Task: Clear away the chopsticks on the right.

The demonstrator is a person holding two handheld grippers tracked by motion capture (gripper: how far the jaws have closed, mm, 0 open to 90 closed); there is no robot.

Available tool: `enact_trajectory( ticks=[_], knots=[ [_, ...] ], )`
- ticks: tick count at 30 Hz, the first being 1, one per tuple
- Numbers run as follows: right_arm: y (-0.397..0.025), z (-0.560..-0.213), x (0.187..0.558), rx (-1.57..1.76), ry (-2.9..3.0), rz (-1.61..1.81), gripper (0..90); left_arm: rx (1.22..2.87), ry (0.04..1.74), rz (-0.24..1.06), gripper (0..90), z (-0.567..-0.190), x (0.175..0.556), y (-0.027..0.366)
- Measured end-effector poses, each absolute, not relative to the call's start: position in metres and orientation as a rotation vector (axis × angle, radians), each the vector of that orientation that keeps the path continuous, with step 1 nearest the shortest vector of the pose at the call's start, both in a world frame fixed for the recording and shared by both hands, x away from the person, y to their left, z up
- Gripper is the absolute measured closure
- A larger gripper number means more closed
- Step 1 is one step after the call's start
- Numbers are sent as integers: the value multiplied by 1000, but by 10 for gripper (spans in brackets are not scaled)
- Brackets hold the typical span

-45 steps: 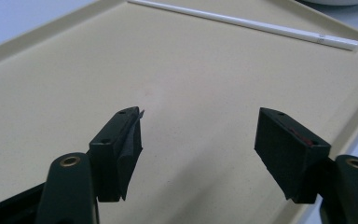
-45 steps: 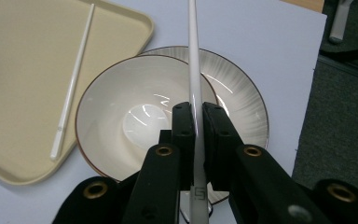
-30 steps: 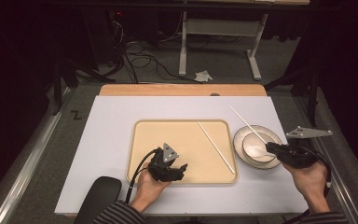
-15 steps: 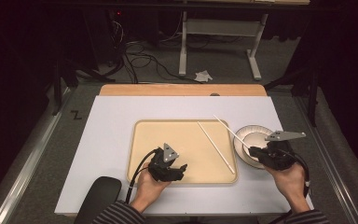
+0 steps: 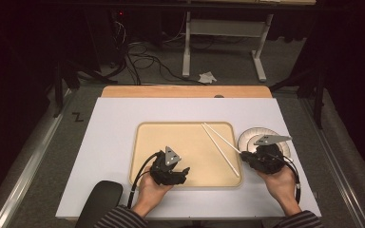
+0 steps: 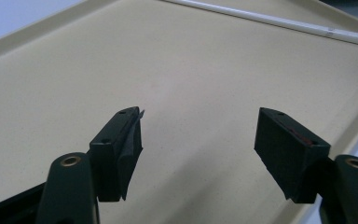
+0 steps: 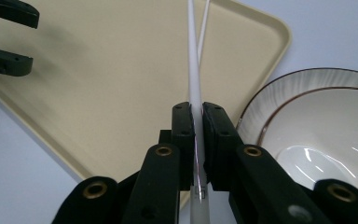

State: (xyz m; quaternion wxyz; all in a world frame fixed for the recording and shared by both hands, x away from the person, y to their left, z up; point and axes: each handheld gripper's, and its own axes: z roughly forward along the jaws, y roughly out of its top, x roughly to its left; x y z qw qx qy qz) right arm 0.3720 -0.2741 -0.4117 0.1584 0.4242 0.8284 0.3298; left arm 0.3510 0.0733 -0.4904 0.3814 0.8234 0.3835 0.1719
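A white chopstick [image 7: 194,79] is clamped between the jaws of the right gripper [image 7: 196,128], running forward from them over the right edge of the beige tray [image 5: 142,147]. A second chopstick [image 5: 225,151] lies on the tray along its right side, just beside the held one. A bowl [image 5: 247,137] sits off the tray's right edge. The left gripper [image 6: 198,135] hovers over the tray's near edge, jaws wide apart, well away from both chopsticks.
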Motion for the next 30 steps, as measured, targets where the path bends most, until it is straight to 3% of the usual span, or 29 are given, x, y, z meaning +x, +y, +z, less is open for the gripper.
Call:
enact_trajectory(
  ticks=[30],
  knots=[
    [-208, -442, 387, 1119, 2493, 971, 852, 2073, 1059, 474, 320, -491, 342, 90]
  ],
)
